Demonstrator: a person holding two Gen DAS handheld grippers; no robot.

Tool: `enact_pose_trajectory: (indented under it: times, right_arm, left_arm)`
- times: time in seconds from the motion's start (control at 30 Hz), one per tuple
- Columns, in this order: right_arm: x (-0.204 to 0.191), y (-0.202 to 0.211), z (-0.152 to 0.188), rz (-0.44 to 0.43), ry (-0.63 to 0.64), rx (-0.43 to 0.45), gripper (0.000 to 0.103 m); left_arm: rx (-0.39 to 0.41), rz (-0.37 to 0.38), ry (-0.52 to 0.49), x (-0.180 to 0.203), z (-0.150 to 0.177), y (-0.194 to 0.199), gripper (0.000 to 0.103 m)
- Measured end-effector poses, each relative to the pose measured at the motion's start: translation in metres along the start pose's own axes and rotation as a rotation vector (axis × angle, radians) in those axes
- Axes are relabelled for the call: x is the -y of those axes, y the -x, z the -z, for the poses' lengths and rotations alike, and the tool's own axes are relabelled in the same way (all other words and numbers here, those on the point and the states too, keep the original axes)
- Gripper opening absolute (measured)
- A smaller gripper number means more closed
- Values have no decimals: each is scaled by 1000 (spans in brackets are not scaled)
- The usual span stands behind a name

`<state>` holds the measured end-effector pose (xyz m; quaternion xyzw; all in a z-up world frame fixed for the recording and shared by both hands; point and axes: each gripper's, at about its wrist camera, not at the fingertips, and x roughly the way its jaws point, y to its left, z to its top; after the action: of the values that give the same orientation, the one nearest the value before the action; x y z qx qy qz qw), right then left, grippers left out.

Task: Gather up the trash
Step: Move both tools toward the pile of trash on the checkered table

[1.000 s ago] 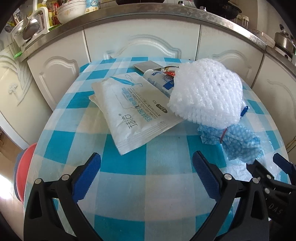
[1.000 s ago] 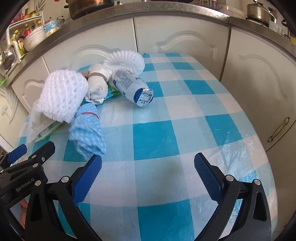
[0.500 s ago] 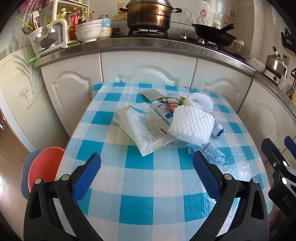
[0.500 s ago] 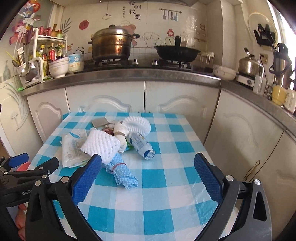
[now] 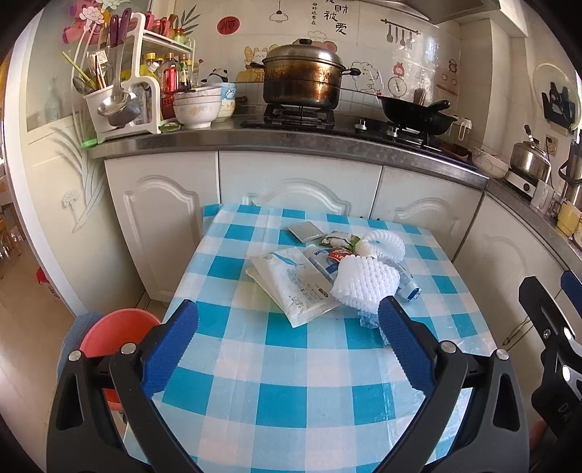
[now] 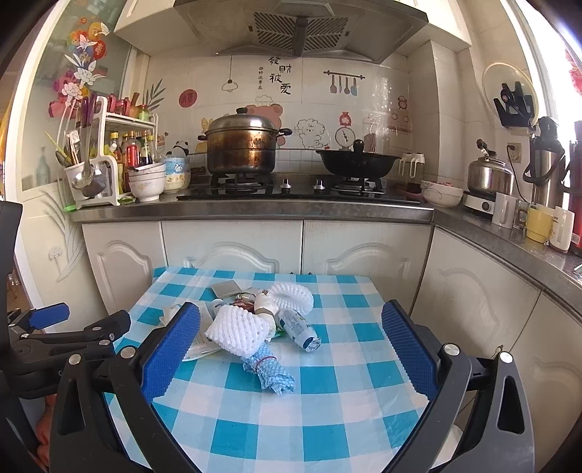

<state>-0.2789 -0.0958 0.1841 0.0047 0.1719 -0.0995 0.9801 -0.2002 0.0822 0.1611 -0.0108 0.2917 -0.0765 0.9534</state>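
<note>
small table (image 5: 291, 378) with a blue-and-white checked plastic cloth, pushed up against white cabinet doors (image 6: 232, 254). both grippers held back over its near edge, nothing between the fingers of either.

far left of the left gripper (image 5: 287, 345), down by the floor, a red round stool or tub (image 5: 112, 331), can't tell which. left gripper jaws spread wide, blue pads bare, table showing between them.

trash sits bunched in the middle of the cloth, ahead of both grippers and well apart from them. left to right: white flat pouches (image 5: 291, 287) stacked and overlapping, a small grey square packet (image 5: 305, 231) further back toward the cabinets, little snack wrappers (image 5: 340, 240) beside it, a white foam net sleeve (image 5: 365, 283) lying on top of the pouches' right edge, a second foam net (image 6: 291, 296) behind it, a blue checked cloth bundle (image 6: 269, 371) tied with a red band just in front of the sleeve, a crushed plastic bottle (image 6: 298, 329) on its side to the right.

right gripper (image 6: 291, 345) also spread wide, empty, the pile framed between its pads.

behind the table: steel counter (image 6: 254, 211), utensil rack with bottles (image 6: 105, 156) on the left, stacked bowls (image 6: 145, 183), big steel pot (image 6: 242, 143) on the hob, black wok (image 6: 358, 162), kettle (image 6: 489, 174) and mugs (image 6: 538, 220) along the right-hand counter. tiled wall with cartoon stickers, range hood (image 6: 283, 29) above.
</note>
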Motion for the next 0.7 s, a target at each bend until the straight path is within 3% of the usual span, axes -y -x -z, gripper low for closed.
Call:
enact_pose_trajectory:
  times: [0.33,0.7]
  right_arm:
    - [6,27,-6,21,-11,69,99]
    - [14,43,-10,34,-35,130,99]
  left_arm:
    - [93,-12,-34,6,-2,31,99]
    - [117,-3,-24,5,-2,42,99]
